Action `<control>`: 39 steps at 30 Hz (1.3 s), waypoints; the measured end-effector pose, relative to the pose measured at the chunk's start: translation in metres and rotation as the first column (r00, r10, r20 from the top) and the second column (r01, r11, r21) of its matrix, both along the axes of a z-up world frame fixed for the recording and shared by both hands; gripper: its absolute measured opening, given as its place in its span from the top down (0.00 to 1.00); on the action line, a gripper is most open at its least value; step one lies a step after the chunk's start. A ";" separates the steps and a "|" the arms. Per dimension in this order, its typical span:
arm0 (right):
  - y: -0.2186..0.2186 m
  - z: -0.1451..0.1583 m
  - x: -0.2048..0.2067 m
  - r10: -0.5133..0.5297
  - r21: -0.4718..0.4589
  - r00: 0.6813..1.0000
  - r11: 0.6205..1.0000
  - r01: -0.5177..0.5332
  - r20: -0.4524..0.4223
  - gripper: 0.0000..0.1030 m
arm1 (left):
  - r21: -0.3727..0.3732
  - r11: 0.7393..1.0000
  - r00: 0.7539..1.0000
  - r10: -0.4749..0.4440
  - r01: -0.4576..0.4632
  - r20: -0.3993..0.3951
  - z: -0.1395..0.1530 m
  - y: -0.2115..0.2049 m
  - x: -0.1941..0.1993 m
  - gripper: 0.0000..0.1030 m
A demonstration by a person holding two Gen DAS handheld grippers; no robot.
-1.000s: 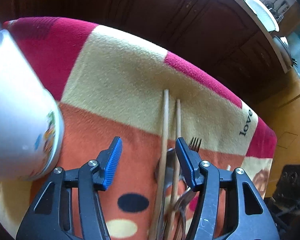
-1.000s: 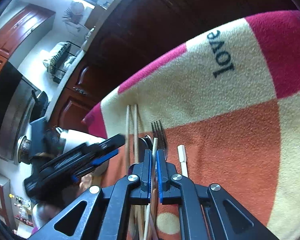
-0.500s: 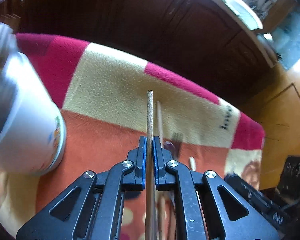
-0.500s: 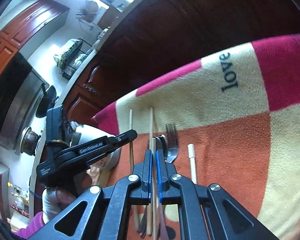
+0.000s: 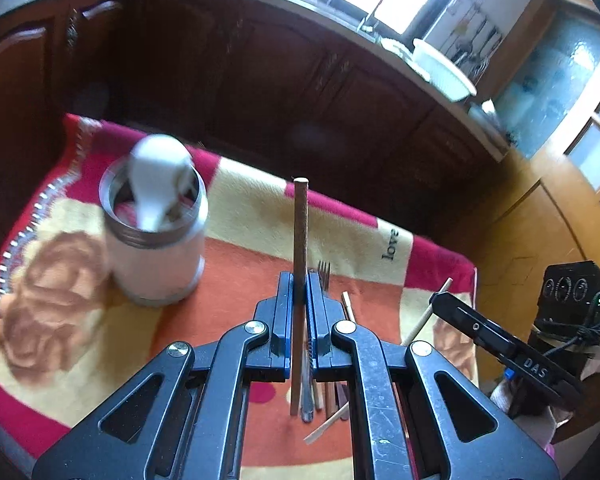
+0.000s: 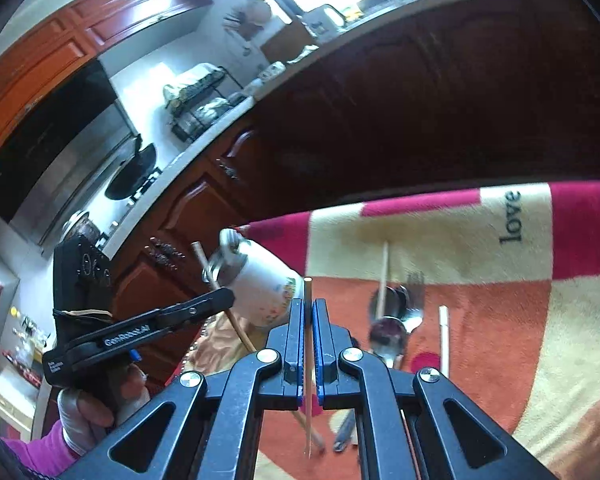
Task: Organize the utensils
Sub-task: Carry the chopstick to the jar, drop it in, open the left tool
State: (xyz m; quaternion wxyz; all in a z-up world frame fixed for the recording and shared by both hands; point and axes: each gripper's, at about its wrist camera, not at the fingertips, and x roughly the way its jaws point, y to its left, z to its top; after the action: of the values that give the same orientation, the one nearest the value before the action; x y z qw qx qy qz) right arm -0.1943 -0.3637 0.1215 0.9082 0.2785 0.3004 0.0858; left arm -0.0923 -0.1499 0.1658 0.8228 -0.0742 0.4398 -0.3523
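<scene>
My left gripper [image 5: 299, 280] is shut on a brown wooden chopstick [image 5: 300, 224], lifted above the blanket. It also shows at the left of the right wrist view [image 6: 228, 300], chopstick [image 6: 204, 260] slanting. My right gripper [image 6: 308, 306] is shut on a pale thin chopstick [image 6: 308, 400], also lifted; it appears in the left wrist view [image 5: 436, 300]. A white cup [image 5: 156, 248] with a white spoon [image 5: 156, 184] in it stands at the left [image 6: 266, 284]. A fork [image 5: 323, 272], spoons [image 6: 388, 328] and more chopsticks [image 6: 384, 276] lie on the blanket.
The table is covered by a red, cream and orange blanket [image 5: 244, 208] with the word "love" [image 5: 390, 244]. Dark wooden cabinets [image 5: 260, 80] stand behind it. A black box [image 5: 572, 292] sits on the floor at the right.
Left gripper closed on a brown chopstick and lifted it. Right gripper rose with its pale chopstick. Both now sit higher above the blanket, and the cup is in fuller view.
</scene>
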 end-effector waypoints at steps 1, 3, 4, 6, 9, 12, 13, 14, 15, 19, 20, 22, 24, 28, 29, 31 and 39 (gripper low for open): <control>0.004 0.006 0.000 0.009 -0.011 1.000 1.000 -0.009 0.009 0.97 | -0.012 1.000 1.000 0.009 -0.009 0.010 0.010 0.009 0.000 0.95; 0.013 0.019 0.001 0.027 -0.035 0.999 0.999 -0.026 0.032 0.97 | -0.025 0.999 0.999 0.024 -0.023 0.029 0.028 0.026 0.001 0.95; 0.016 0.024 0.002 0.035 -0.044 0.999 0.999 -0.033 0.042 0.97 | -0.032 0.999 0.998 0.037 -0.036 0.045 0.040 0.038 0.003 0.95; 0.024 0.039 0.006 0.052 -0.061 0.996 0.997 -0.048 0.068 0.97 | -0.042 0.997 0.995 0.061 -0.058 0.077 0.061 0.055 0.007 0.95; 0.035 0.061 0.015 0.070 -0.076 0.992 0.995 -0.062 0.108 0.97 | -0.049 0.995 0.987 0.095 -0.090 0.127 0.086 0.073 0.014 0.95; 0.049 0.089 0.033 0.082 -0.106 0.983 0.992 -0.065 0.162 0.97 | -0.060 0.987 0.968 0.158 -0.149 0.196 0.112 0.090 0.028 0.95; 0.053 0.095 0.039 0.084 -0.115 0.981 0.991 -0.064 0.176 0.97 | -0.065 0.984 0.962 0.175 -0.165 0.208 0.116 0.094 0.033 0.95; 0.058 0.102 0.046 0.087 -0.122 0.978 0.990 -0.065 0.190 0.97 | -0.071 0.980 0.955 0.196 -0.185 0.221 0.120 0.097 0.039 0.95; 0.063 0.109 0.054 0.091 -0.131 0.975 0.989 -0.065 0.204 0.97 | -0.074 0.976 0.948 0.216 -0.204 0.235 0.123 0.099 0.045 0.95; 0.084 0.132 0.084 0.108 -0.181 0.962 0.981 -0.063 0.249 0.97 | -0.044 0.965 0.916 0.259 -0.258 0.308 0.126 0.097 0.066 0.95; 0.090 0.136 0.092 0.108 -0.199 0.960 0.978 -0.057 0.258 0.97 | -0.029 0.964 0.911 0.258 -0.263 0.321 0.124 0.093 0.071 0.95; 0.098 0.137 0.105 0.110 -0.227 0.958 0.973 -0.049 0.264 0.97 | 0.002 0.964 0.908 0.249 -0.265 0.337 0.116 0.085 0.078 0.95; 0.107 0.134 0.121 0.111 -0.267 0.958 0.963 -0.038 0.264 0.97 | 0.032 0.964 0.907 0.237 -0.264 0.349 0.108 0.078 0.084 0.95; 0.117 0.118 0.145 0.098 -0.308 0.963 0.951 -0.017 0.250 0.97 | 0.086 0.965 0.917 0.205 -0.248 0.341 0.084 0.062 0.094 0.95; 0.117 0.115 0.149 0.092 -0.308 0.964 0.951 -0.011 0.251 0.97 | 0.096 0.966 0.923 0.197 -0.240 0.331 0.078 0.059 0.097 0.95; 0.114 0.108 0.158 0.084 -0.289 0.967 0.957 -0.011 0.241 0.97 | 0.112 0.966 0.930 0.186 -0.232 0.318 0.069 0.055 0.100 0.95; 0.105 0.087 0.176 0.097 -0.282 0.977 0.959 -0.040 0.190 0.97 | 0.123 0.965 0.952 0.198 -0.230 0.233 0.042 0.054 0.112 0.95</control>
State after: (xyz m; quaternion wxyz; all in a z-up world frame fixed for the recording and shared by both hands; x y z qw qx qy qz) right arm -0.0183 -0.2583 0.2082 0.9603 0.1282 0.2254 0.1024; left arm 0.0198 -0.0956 0.2079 0.9028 -0.0208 0.3608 -0.2331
